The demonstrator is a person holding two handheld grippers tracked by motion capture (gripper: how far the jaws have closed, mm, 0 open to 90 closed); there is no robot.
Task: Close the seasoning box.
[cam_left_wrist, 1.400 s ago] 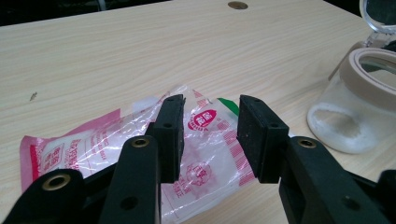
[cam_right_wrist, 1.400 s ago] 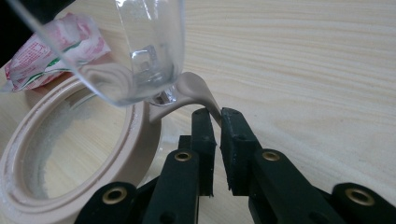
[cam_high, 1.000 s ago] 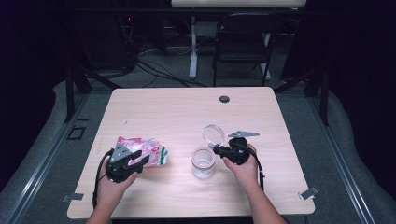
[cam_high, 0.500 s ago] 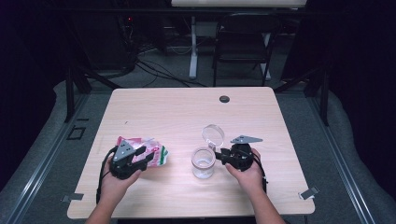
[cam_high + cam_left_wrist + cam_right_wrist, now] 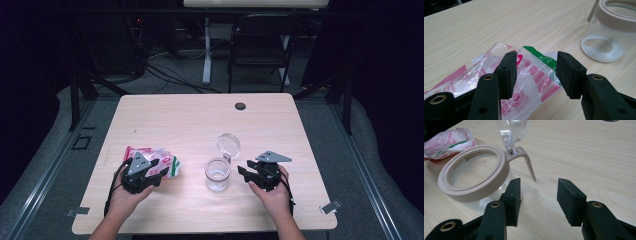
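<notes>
The plastic bag point(image 5: 529, 75) carries red printed characters and stripes, too blurred and creased to read.

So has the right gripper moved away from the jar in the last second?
Yes. The right gripper has drawn back rightward from the jar, its jaws opening with nothing between them.

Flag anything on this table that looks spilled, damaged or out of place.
Nothing looks spilled or damaged. The clear jar stands upright with its hinged lid flipped open and white powder inside only. The plastic bag is crumpled but lies flat under the left claw, which is open over it.
</notes>
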